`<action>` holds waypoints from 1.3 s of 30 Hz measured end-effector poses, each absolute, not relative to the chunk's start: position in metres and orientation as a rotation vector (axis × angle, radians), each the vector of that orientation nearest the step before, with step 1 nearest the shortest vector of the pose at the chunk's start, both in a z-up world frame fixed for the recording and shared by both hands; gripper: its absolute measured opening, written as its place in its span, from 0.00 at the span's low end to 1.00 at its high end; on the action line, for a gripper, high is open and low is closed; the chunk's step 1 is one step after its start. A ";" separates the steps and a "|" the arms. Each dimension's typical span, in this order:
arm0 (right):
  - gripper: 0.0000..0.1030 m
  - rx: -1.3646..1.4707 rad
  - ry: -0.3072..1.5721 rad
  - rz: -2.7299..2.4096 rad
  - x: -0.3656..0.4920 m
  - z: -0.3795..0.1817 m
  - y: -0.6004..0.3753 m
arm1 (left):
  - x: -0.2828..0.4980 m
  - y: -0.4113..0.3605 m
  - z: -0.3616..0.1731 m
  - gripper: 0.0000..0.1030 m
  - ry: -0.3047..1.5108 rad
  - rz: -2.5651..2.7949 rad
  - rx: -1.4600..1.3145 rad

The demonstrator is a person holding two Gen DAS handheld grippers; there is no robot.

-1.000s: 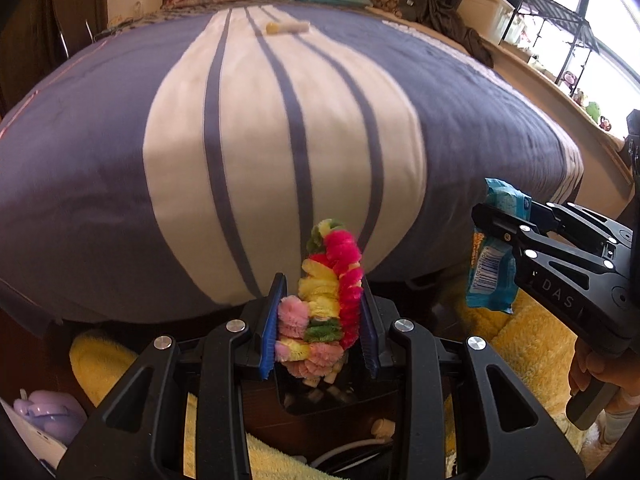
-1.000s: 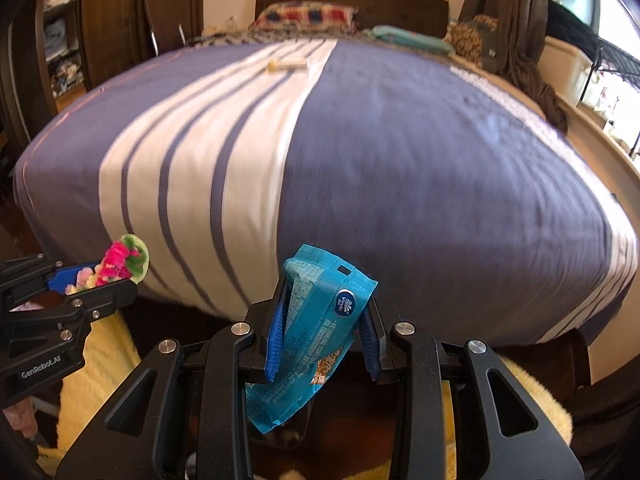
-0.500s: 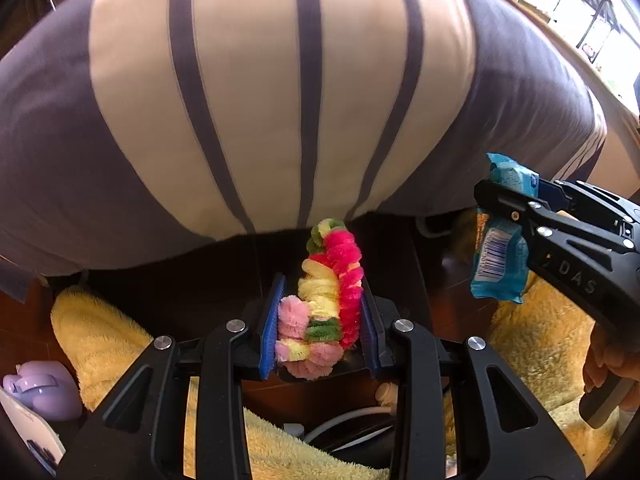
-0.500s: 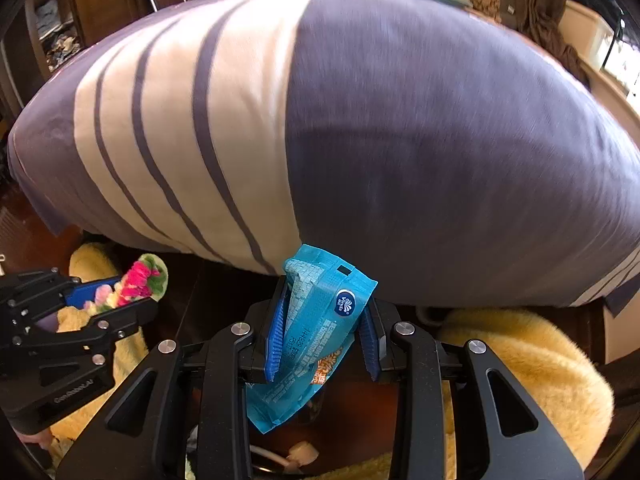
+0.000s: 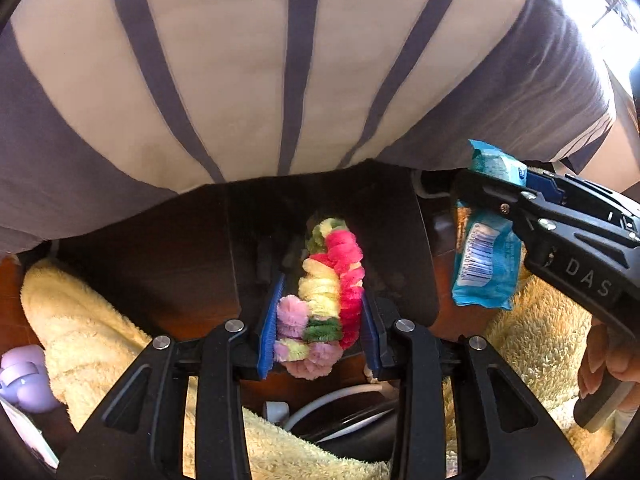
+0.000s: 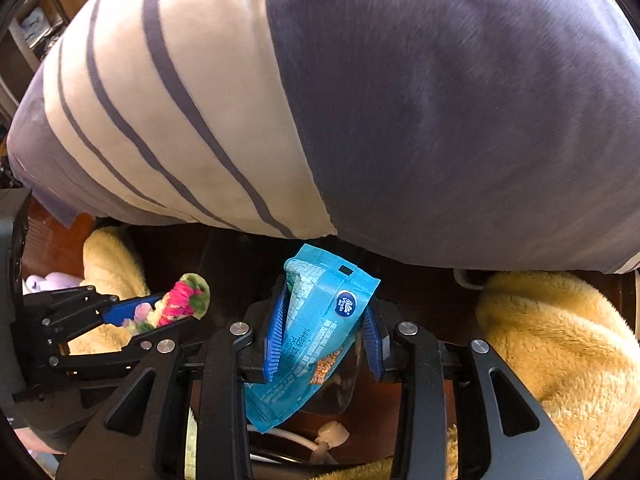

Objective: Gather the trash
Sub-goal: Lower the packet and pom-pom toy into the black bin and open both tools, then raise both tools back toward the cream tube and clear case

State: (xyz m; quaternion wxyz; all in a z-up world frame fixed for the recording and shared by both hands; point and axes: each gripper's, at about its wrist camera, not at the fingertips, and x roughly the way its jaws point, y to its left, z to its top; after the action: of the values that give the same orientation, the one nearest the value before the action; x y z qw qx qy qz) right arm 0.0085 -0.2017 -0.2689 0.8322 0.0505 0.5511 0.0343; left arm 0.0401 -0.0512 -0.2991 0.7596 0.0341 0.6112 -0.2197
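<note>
Your left tool is clamped on the fuzzy pink, yellow and green chenille ring, which stands upright between the blue pads with its long axis running away from the lens, centre of the left wrist view. Your right tool is closed on the crinkly light-blue plastic snack wrapper, held edge-on and slanting from lower left to upper right, centre of the right wrist view. Both pieces of trash are off the bed and in your grip, so the coming move, as I judge it, turns on where the bin lies, and neither view shows a clear bin. Below both tools, at the bottom centre of each frame, you see a dark gap with a white cable between folds of yellow fleece blanket; the striped grey and cream bedcover fills the top. The left view alone shows the wrapper's barcode side and your right hand at the right edge; the right view alone shows the wrapper's printed logo and your left tool side-on at the lower left.
</note>
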 end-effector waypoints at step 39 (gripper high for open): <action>0.97 0.093 0.813 -0.021 0.004 -0.115 -0.241 | 0.052 0.007 -0.109 0.92 0.889 -0.286 0.063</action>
State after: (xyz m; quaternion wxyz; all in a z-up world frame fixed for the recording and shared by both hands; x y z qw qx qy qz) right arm 0.0045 -0.2411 -0.1149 0.9174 0.0452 0.3952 -0.0104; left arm 0.0518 0.0071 -0.1092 0.8925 0.0303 0.4284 -0.1381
